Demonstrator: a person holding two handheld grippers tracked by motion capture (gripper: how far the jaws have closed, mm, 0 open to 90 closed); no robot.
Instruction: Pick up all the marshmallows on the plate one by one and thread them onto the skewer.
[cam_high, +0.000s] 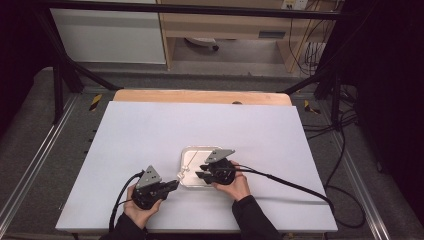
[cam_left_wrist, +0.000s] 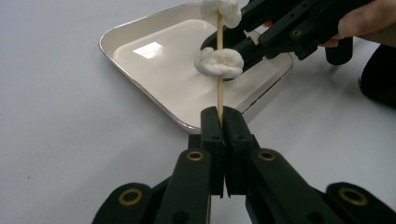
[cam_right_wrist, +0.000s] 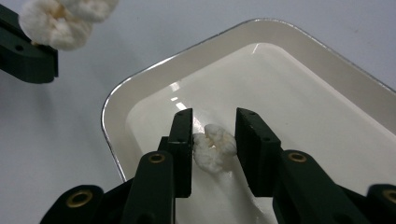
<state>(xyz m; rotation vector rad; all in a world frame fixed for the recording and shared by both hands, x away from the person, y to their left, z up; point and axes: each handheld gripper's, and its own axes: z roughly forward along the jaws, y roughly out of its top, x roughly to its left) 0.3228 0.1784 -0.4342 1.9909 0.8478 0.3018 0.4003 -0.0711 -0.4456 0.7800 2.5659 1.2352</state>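
1. The left gripper (cam_left_wrist: 219, 122) is clenching its jaws on the lower end of a wooden skewer (cam_left_wrist: 219, 88), which is carrying two white pieces (cam_left_wrist: 219, 63) above the tray (cam_left_wrist: 140, 32).
2. The right gripper (cam_right_wrist: 214, 140) is standing with jaws apart around a loose white piece (cam_right_wrist: 214, 147) on the tray floor; the left pad is touching it, the right pad is not.
3. I think it should be squeezing gently, so the soft piece is not crushed.
4. Farther off, the desk (cam_high: 150, 130) is lying bare.
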